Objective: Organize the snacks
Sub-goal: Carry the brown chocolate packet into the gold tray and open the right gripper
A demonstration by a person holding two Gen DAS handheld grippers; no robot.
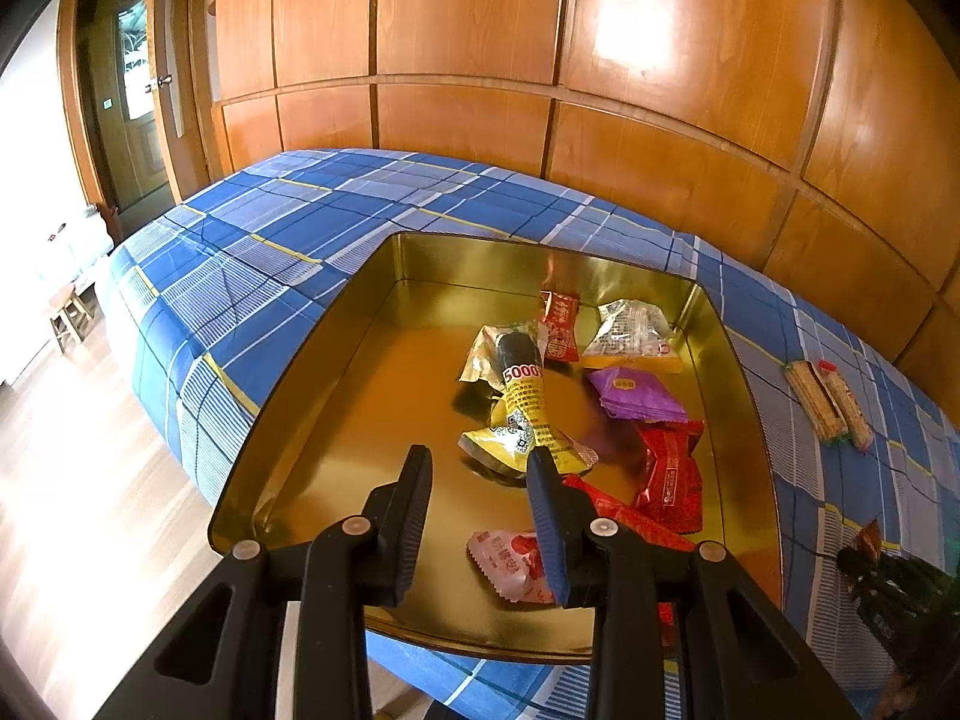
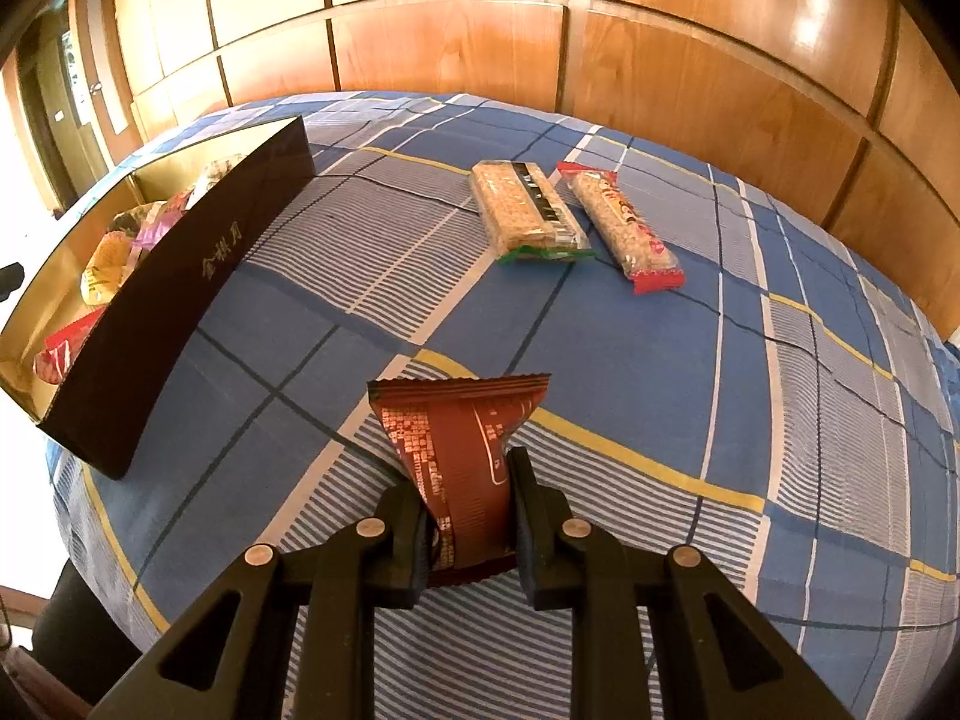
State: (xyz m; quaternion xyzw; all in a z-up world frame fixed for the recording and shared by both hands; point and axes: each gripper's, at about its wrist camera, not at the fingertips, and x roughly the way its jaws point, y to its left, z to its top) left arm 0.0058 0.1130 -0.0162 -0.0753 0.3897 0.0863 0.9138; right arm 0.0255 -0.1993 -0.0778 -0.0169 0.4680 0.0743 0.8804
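A gold tin tray sits on the blue plaid bed and holds several snack packets: a yellow one, a purple one, red ones and a pink one. My left gripper hovers open and empty over the tray's near part. My right gripper is shut on a brown snack packet and holds it above the bed, right of the tray's dark outer wall. Two cereal bars lie further back on the bed.
The bed is covered with a blue plaid sheet. Wooden wall panels stand behind it. A doorway and wooden floor lie to the left. The right gripper shows dimly at the left wrist view's right edge.
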